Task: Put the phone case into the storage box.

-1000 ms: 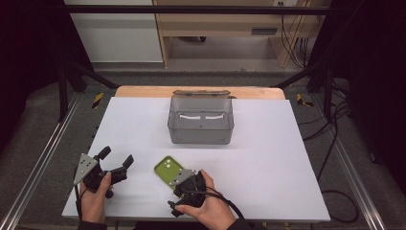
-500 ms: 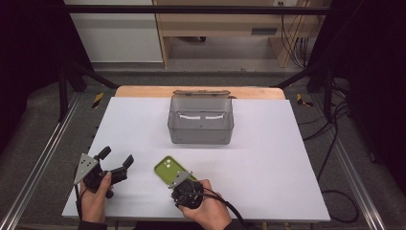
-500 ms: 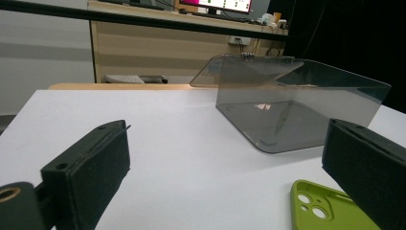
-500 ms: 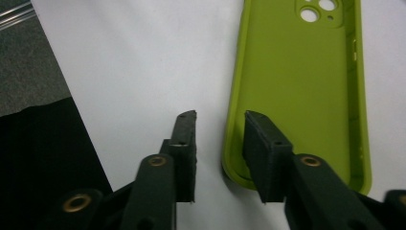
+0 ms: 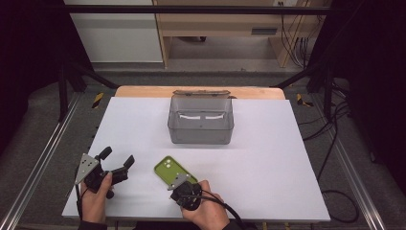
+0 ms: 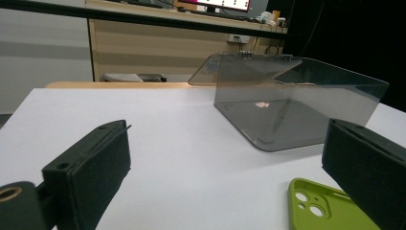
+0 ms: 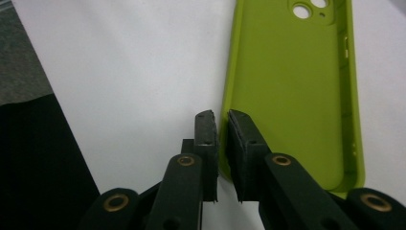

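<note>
— Two grippers work a white table (image 5: pixel 268 158); what does each one show?

— Seen from above, the right gripper (image 5: pixel 178 180), in the person's right hand (image 5: pixel 208 215) at about six o'clock on the table, sits at the near end of a green phone case (image 5: pixel 168 168). Its jaws have just been closing. In the right gripper view they stand almost together with the case's side wall (image 7: pixel 229 103) pinched between the pads.

— And the case itself?

— It lies open side up on the table, camera holes (image 7: pixel 309 8) at the far end, pointing toward eleven o'clock from the right gripper. It rests at roughly six o'clock from the grey clear box (image 5: pixel 201 120), well apart from it.

— What of the left gripper?

— The left gripper (image 5: pixel 117 160) is held near the table's seven o'clock corner, at nine o'clock from the case and apart from it. Its jaws stand wide apart with nothing between them; the left gripper view looks past both black pads (image 6: pixel 91 167) to the box (image 6: pixel 292 108) and a corner of the case (image 6: pixel 321 208).

— Where does the box stand?

— Toward twelve o'clock on the table, lid tipped back behind it.
</note>
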